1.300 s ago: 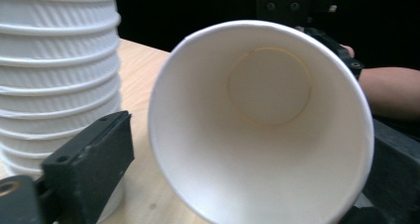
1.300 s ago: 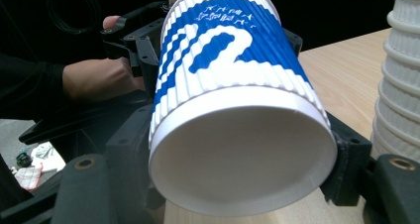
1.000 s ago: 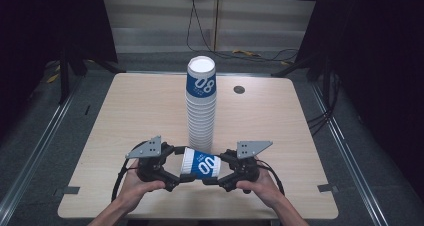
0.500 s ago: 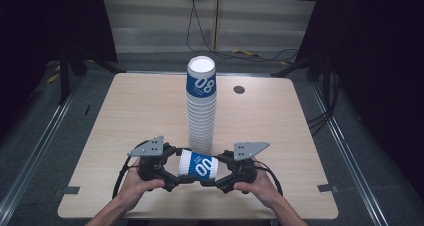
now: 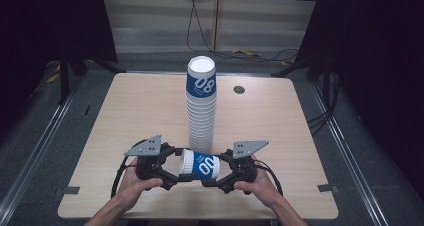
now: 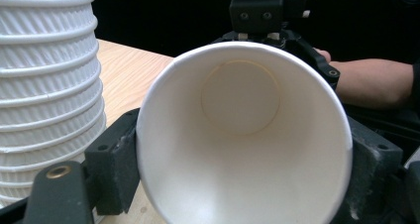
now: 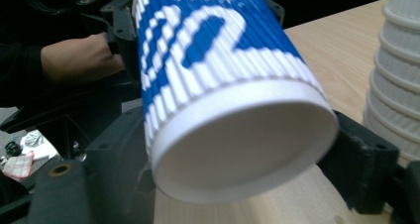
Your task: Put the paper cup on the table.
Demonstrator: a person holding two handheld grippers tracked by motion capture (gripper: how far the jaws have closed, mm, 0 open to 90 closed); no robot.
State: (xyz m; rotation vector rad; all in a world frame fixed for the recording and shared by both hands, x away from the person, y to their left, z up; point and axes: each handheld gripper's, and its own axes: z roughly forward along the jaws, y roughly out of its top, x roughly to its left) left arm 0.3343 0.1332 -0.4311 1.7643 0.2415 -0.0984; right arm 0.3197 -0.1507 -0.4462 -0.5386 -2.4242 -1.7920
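One blue-and-white paper cup lies on its side between two tools above the bench, at 6 o'clock of the single tall cup stack. The left tool is clamped on the cup's rim. The right tool, its jaws just opening, brackets the cup's base, apparently loose.

Cup stack cropped at frame edge
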